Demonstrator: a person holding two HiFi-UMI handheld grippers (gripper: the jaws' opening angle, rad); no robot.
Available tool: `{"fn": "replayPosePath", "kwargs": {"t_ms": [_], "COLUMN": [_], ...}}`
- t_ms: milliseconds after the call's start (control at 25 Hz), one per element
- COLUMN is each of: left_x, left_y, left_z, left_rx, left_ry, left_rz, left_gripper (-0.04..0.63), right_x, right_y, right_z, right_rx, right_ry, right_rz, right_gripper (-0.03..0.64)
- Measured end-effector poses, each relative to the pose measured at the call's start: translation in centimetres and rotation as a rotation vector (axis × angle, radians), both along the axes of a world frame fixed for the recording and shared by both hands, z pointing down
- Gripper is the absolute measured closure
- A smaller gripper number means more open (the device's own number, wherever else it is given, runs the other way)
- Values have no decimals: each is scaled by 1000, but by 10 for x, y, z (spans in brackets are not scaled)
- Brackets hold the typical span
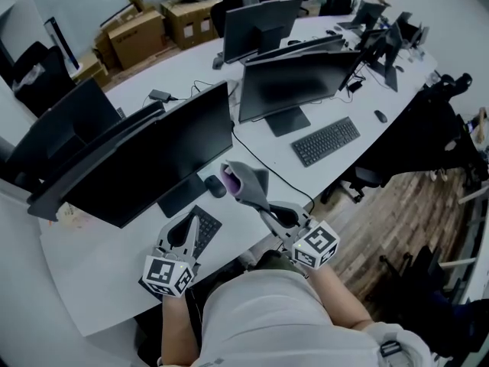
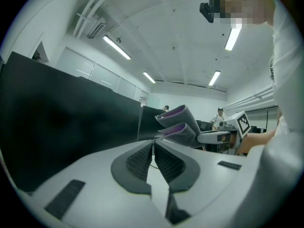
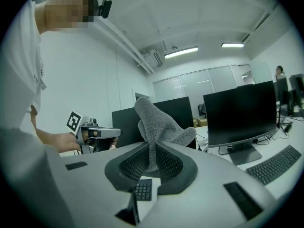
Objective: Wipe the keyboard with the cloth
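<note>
The grey cloth (image 1: 246, 182), purple on its inner side, hangs bunched in the air in front of the monitor, and my right gripper (image 1: 264, 211) is shut on its lower end. In the right gripper view the cloth (image 3: 159, 125) stands up from between the pads. The dark keyboard (image 1: 208, 226) lies on the white desk under my left gripper (image 1: 192, 220), mostly hidden by it; a corner of the keyboard (image 3: 142, 190) shows below the right jaws. My left gripper (image 2: 153, 146) is shut with nothing in it, left of the cloth (image 2: 179, 125).
A big dark monitor (image 1: 153, 167) stands just behind the keyboard, with a black mouse (image 1: 215, 186) by its foot. Further right are another monitor (image 1: 298, 82) and a second keyboard (image 1: 326, 141). The desk edge (image 1: 321, 197) runs close to my right gripper; wooden floor lies beyond.
</note>
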State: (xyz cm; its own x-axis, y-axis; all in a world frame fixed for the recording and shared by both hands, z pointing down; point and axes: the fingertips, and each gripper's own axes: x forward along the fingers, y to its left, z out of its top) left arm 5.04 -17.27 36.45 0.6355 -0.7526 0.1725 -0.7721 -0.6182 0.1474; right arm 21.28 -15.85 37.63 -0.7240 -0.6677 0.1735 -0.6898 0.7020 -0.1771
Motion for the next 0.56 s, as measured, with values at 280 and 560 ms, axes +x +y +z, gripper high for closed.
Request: {"fn": "replayPosePath", "kwargs": {"t_ms": [280, 560], "left_x": [-2, -4], "left_y": [4, 8], "left_z": [4, 5], "left_rx": [-14, -18], "left_ry": [7, 8], "left_rz": [-3, 7], "left_gripper": [592, 592], "right_x": [1, -1], "right_y": [4, 6], "right_z": [2, 2], "right_rx": [-13, -21], "right_ry": [12, 10], "right_rz": [9, 21], "right_gripper": [569, 569]}}
